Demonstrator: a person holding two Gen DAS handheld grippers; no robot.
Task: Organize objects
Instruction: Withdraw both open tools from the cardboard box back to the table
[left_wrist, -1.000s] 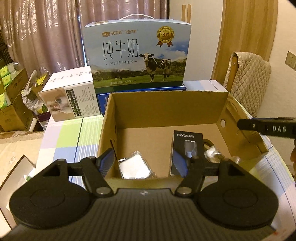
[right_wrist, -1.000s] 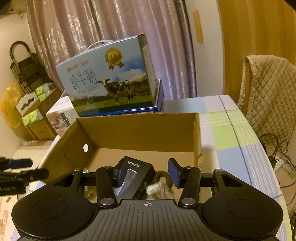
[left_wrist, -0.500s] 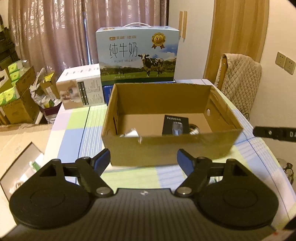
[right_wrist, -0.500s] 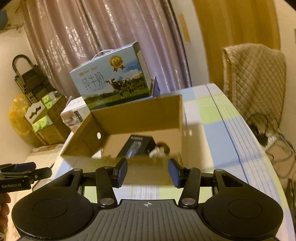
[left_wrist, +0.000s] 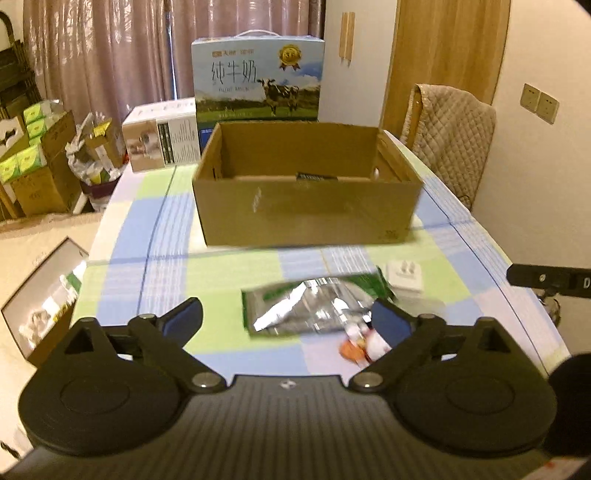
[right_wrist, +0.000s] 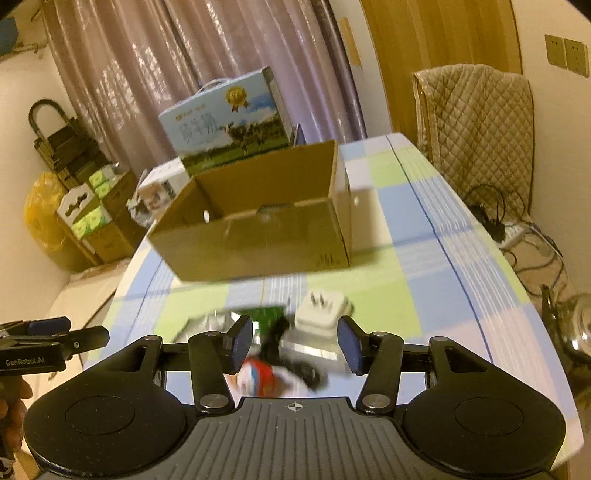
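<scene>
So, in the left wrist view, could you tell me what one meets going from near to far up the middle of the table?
Foil packet → cardboard box → milk carton → curtain.

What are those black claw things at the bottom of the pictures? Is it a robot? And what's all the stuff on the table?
No robot here. A person holds a two-finger grabber in each hand, and a camera on each grabber looks forward past its fingers. One picture comes from the left gripper, the other from the right gripper. Both are open and hold nothing; the left one's jaws have just been opening wider. On the checked tablecloth stands a cardboard box with something dark inside. In front of it lie a shiny foil packet, a white plug and a small red and white thing, too blurred to name. Behind the box stands a milk carton case.
</scene>
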